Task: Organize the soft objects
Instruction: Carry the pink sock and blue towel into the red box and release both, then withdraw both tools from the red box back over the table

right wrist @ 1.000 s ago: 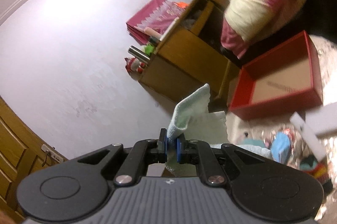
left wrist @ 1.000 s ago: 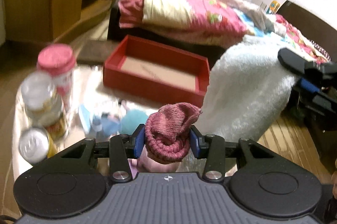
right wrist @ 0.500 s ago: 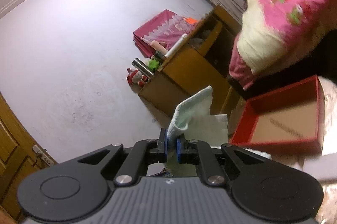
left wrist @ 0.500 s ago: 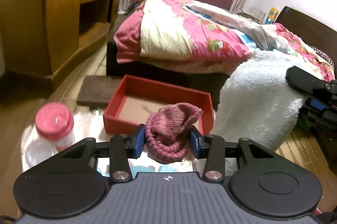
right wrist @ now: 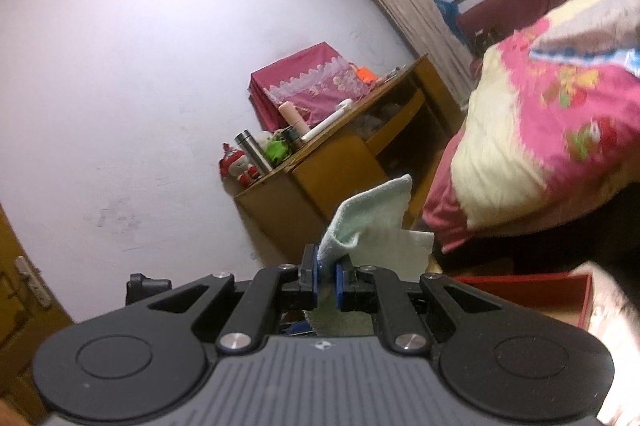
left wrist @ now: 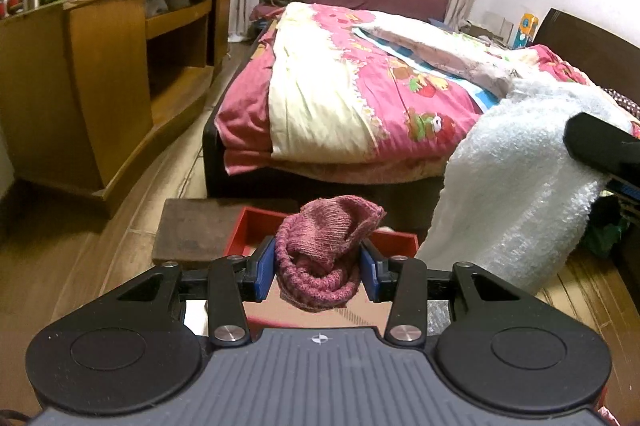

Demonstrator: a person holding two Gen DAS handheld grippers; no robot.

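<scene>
Sock [left wrist: 326, 258], pink knit, bunched, held up in air over red box [left wrist: 256, 222]. Jars and table seen a moment ago now gone from left view; both hands lifted, so things seem picked up, box likely next. Left gripper [left wrist: 318, 268] half open, clamped on sock. Right gripper [right wrist: 327, 280] pinched tight on towel [right wrist: 374, 222], towel hung beside sock.

Left claw [left wrist: 318, 268]: matte black body; ribbed grey housing at 6 o'clock bearing a small round cross mark; two raised discs at 7 and 5 o'clock; angular black linkage arms pinned with silver screws; blue pads [left wrist: 266, 268] on the fingers.

Right claw [right wrist: 327, 276]: identical build, with ribbed grey housing, twin discs, silver screws, narrow blue pads [right wrist: 316, 282].
</scene>
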